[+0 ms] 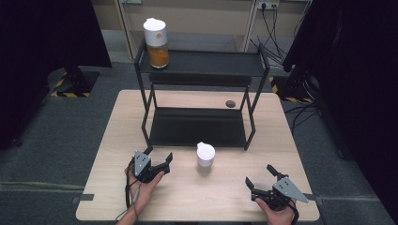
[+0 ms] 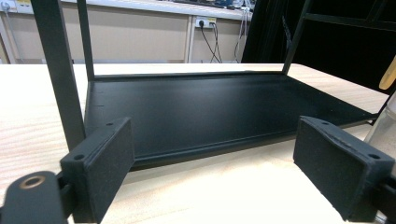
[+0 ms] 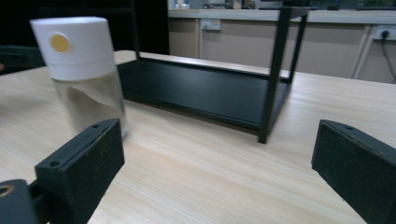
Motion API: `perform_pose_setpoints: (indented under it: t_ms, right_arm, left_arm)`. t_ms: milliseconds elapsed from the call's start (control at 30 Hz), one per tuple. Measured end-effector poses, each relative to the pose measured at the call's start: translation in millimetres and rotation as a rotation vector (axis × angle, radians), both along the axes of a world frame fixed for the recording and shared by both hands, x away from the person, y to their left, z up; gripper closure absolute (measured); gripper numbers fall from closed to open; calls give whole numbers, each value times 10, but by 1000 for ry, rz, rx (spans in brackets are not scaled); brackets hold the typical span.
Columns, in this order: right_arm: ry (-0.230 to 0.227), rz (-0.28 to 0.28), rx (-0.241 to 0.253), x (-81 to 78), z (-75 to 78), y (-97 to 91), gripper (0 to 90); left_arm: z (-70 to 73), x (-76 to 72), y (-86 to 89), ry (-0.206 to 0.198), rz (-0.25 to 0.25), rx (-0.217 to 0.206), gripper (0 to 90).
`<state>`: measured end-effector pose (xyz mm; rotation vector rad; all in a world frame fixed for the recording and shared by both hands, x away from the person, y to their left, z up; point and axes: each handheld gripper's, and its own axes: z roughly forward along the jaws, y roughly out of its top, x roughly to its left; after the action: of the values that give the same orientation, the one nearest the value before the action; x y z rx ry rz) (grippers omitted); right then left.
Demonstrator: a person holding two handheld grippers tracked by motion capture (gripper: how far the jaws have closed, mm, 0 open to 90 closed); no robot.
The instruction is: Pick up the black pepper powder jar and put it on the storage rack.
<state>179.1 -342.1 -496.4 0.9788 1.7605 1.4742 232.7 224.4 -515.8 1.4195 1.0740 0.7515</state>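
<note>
A small clear jar with a white cap [image 1: 205,154] stands upright on the wooden table [image 1: 197,197], in front of a black two-tier rack [image 1: 199,125]. In the right gripper view the same jar [image 3: 84,79] stands at the left, beyond the jaws. A taller jar with orange contents and a white cap [image 1: 157,43] stands on the rack's top shelf at its left end. My left gripper [image 1: 158,156] rests on the table left of the small jar, open and empty. My right gripper [image 1: 260,176] rests near the front right, open and empty. In the left gripper view the rack's lower shelf [image 2: 205,112] lies ahead.
A dark round cable hole [image 1: 230,103] sits in the table behind the rack. Black stands and cables [image 1: 300,70] flank the table on the grey floor. The rack's lower shelf [image 1: 197,126] carries nothing.
</note>
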Motion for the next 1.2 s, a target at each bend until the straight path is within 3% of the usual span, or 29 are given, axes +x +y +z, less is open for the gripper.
perform_pose_setpoints:
  t_ms: [333,667,1200]
  right_arm:
    - [-23,90,17,108,81,105,24]
    - [-49,148,-1,262,168,307,37]
    - [-29,236,4,510,206,585,52]
  left_arm:
    - [2,-6,-22,-6,0,15,121]
    - [1,-7,-16,-5,0,13,121]
    - [3,-11,-30,-10,-1,25,121]
